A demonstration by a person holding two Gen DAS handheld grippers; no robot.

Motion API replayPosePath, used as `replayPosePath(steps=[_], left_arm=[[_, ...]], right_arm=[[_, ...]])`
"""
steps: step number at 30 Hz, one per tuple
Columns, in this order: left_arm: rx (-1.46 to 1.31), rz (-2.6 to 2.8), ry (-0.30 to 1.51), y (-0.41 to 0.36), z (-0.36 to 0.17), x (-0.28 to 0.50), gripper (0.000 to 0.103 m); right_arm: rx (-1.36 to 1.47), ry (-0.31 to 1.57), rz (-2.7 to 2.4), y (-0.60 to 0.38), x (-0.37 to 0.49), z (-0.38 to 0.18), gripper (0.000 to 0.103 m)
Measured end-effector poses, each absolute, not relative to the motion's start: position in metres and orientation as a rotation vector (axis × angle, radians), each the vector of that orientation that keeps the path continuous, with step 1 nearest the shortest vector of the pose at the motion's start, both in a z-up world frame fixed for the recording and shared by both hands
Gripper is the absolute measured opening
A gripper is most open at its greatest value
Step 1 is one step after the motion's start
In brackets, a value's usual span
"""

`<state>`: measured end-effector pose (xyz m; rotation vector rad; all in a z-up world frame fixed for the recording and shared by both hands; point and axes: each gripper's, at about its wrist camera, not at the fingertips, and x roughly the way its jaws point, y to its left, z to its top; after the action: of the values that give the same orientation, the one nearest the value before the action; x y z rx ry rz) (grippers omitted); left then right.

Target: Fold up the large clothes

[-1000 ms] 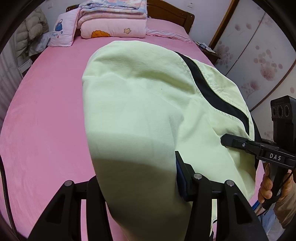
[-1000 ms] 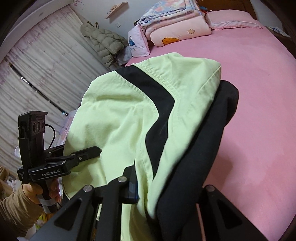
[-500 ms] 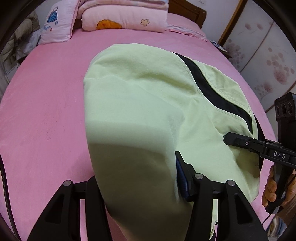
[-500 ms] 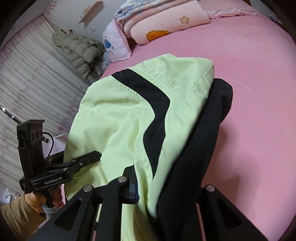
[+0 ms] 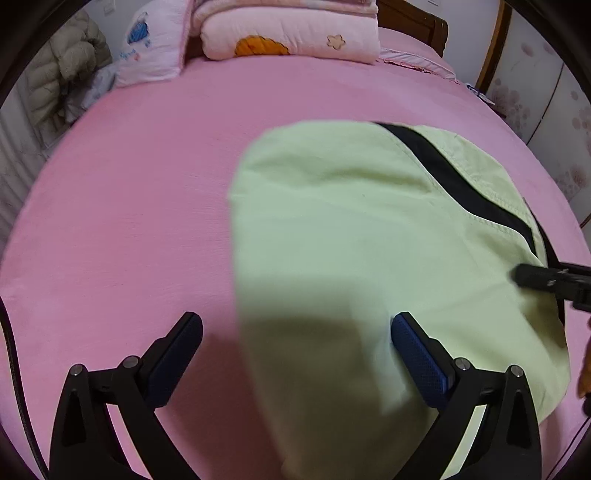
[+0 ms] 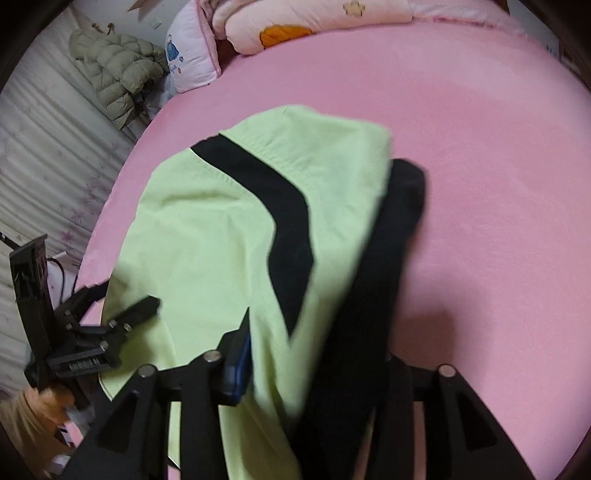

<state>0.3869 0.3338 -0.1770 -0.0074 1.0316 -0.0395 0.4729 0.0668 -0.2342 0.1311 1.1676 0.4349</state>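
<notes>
A light green garment with a black stripe (image 5: 369,229) lies folded on the pink bed (image 5: 129,206). In the left wrist view my left gripper (image 5: 295,343) is open, its blue pads wide apart, the right pad (image 5: 417,354) against the cloth's near edge. In the right wrist view the garment (image 6: 214,229) and its black part (image 6: 384,258) run up between the fingers of my right gripper (image 6: 314,365), which is shut on them. The left gripper also shows at the left edge of that view (image 6: 122,314).
Folded pink quilts (image 5: 295,33) and a pillow (image 5: 151,48) sit at the head of the bed. A grey puffer coat (image 6: 118,70) hangs by the curtain on the left. A floral wardrobe (image 5: 546,107) stands on the right.
My left gripper has opened and let go of the garment, which has come down onto the bed. My right gripper still holds its edge.
</notes>
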Motion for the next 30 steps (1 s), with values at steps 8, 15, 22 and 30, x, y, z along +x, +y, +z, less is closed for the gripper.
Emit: replayPosePath(steps=[8, 15, 22, 30], left_arm=[[0.035, -0.021, 0.907, 0.316, -0.122, 0.303, 0.093], [0.103, 0.024, 0.953, 0.284, -0.162, 0.275, 0.072], [0.041, 0.043, 0.983, 0.29, -0.177, 0.27, 0.076], [0.032, 0.028, 1.01, 0.272, -0.148, 0.25, 0.086]], right_arm=[[0.047, 0.992, 0.331, 0.046, 0.377, -0.169, 0.043], [-0.014, 1.015, 0.404, 0.087, 0.348, -0.191, 0.014], [-0.031, 1.154, 0.241, 0.055, 0.367, -0.255, 0.007], [0.042, 1.116, 0.307, 0.044, 0.34, -0.218, 0.007]])
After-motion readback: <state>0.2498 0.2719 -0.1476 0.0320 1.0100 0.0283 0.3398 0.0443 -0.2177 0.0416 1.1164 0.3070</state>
